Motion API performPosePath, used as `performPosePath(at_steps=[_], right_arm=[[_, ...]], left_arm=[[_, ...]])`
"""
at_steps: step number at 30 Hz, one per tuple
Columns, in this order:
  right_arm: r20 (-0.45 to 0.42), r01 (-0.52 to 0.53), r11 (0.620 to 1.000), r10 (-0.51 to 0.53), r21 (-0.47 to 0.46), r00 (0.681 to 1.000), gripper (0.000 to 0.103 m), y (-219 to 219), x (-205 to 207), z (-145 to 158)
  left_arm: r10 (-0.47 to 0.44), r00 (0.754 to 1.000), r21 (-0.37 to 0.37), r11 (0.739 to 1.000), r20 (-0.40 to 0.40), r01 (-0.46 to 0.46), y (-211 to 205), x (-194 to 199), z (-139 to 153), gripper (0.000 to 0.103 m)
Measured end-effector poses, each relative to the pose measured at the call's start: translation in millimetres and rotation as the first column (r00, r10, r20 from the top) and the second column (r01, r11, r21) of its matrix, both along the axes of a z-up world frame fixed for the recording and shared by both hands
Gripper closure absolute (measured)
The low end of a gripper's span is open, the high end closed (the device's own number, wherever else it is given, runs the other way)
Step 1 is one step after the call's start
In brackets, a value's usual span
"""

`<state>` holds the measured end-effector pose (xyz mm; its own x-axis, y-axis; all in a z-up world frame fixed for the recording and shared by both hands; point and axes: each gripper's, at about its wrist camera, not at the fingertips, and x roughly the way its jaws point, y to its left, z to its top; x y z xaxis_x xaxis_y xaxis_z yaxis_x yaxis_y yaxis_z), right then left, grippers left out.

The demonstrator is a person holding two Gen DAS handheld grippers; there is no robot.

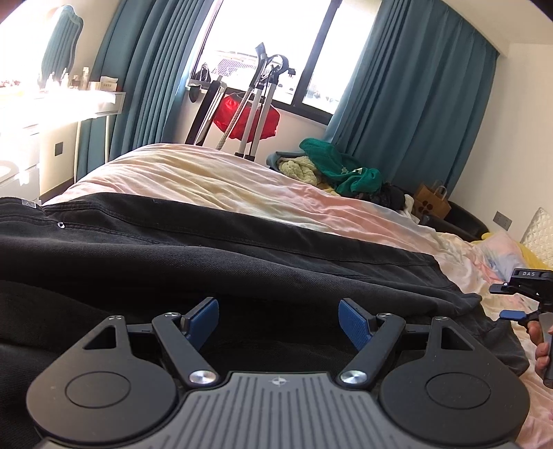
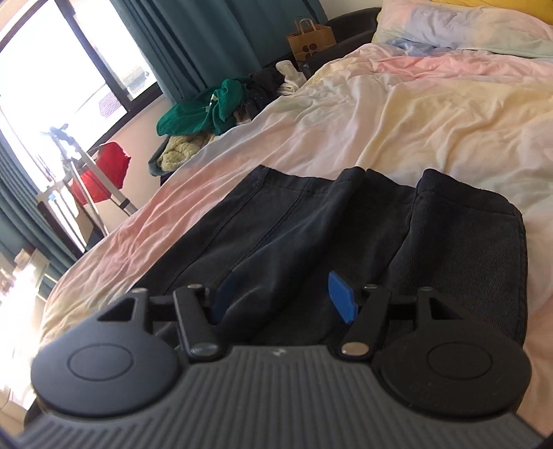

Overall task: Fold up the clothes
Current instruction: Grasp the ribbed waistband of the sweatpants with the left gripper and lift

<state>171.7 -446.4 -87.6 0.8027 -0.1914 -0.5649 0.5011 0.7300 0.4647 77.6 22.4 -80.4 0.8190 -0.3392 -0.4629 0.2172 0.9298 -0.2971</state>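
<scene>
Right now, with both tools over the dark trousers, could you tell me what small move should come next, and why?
Probably close the right tool on the fold of the dark trousers that bulges between its open blue pads. The left tool is open too, hovering over the same cloth, so neither grips anything yet.

Teal curtains [image 1: 414, 86], paper bag [image 2: 309, 36], red cloth [image 1: 242, 117], pillow [image 2: 466, 27]
</scene>
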Motion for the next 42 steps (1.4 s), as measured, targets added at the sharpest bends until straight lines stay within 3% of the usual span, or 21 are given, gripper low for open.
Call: performPosePath(at_steps=[4,6,10,13,15,18,24,25,28,34,35,36,37,38,42], right_arm=[[0.052,-0.122,0.989,0.126,-0.080,0.991,0.039,51.1,-29.7,24.5],[0.064,-0.174,0.978,0.182,-0.114,0.981,0.039,70.1,-39.7,27.0],[0.049,-0.259,0.959,0.266,-0.117,0.963,0.039,92.2,-41.2,26.6],[0.040,-0.270,0.958,0.275,-0.101,0.961,0.040,93.4,-37.8,26.7],[0.044,-0.263,0.962,0.266,-0.070,0.963,0.040,89.6,-38.2,24.2],[0.032,-0.239,0.971,0.240,-0.016,0.970,0.039,80.0,-38.7,17.7],[0.064,-0.242,0.951,0.234,0.194,0.970,0.039,63.0,-34.5,2.9],[0.068,-0.245,0.946,0.236,0.213,0.969,0.039,62.6,-33.5,1.7],[0.072,-0.255,0.938,0.245,0.235,0.967,0.039,63.7,-30.3,-0.5],[0.062,-0.252,0.922,0.245,0.292,0.968,0.039,66.1,-17.7,-7.7],[0.057,-0.248,0.922,0.243,0.296,0.968,0.039,66.6,-15.2,-8.9],[0.050,-0.244,0.922,0.241,0.302,0.969,0.039,67.1,-12.8,-10.3],[0.044,-0.241,0.920,0.239,0.308,0.970,0.039,67.5,-10.6,-11.7],[0.040,-0.239,0.918,0.239,0.317,0.970,0.039,68.2,-8.8,-13.1],[0.011,-0.228,0.929,0.235,0.292,0.972,0.039,74.1,-6.4,-16.1]], left_arm=[[0.039,0.999,0.031,0.999,0.017,-0.040,8.0,-14.5,8.7,0.022],[0.106,0.994,0.053,0.993,0.040,-0.108,18.0,-20.9,15.6,0.022],[0.252,0.968,-0.016,0.968,-0.001,-0.252,62.0,-34.2,32.3,0.022],[0.328,0.944,-0.023,0.944,-0.032,-0.329,101.3,-39.4,50.0,0.021],[0.387,0.919,-0.023,0.921,-0.075,-0.390,137.3,-37.1,62.2,0.019],[0.417,0.900,-0.043,0.904,-0.126,-0.425,193.2,-32.1,70.7,0.018],[0.522,0.838,0.039,0.852,-0.158,-0.522,298.2,-12.3,49.8,0.017],[0.527,0.833,0.038,0.848,-0.169,-0.528,311.4,-7.8,44.2,0.017],[0.483,0.848,-0.035,0.865,-0.219,-0.501,331.6,6.4,26.0,0.018],[0.382,0.873,-0.186,0.875,-0.304,-0.447,371.9,34.9,-10.3,0.039],[0.363,0.876,-0.211,0.873,-0.317,-0.439,378.6,39.6,-16.4,0.052],[0.344,0.879,-0.236,0.871,-0.329,-0.430,385.4,44.4,-22.4,0.058],[0.342,0.880,-0.240,0.871,-0.331,-0.429,387.7,47.7,-25.0,0.065],[0.363,0.876,-0.212,0.873,-0.319,-0.439,383.7,49.0,-22.5,0.083],[0.421,0.870,-0.170,0.867,-0.257,-0.469,367.1,56.3,3.4,0.093]])
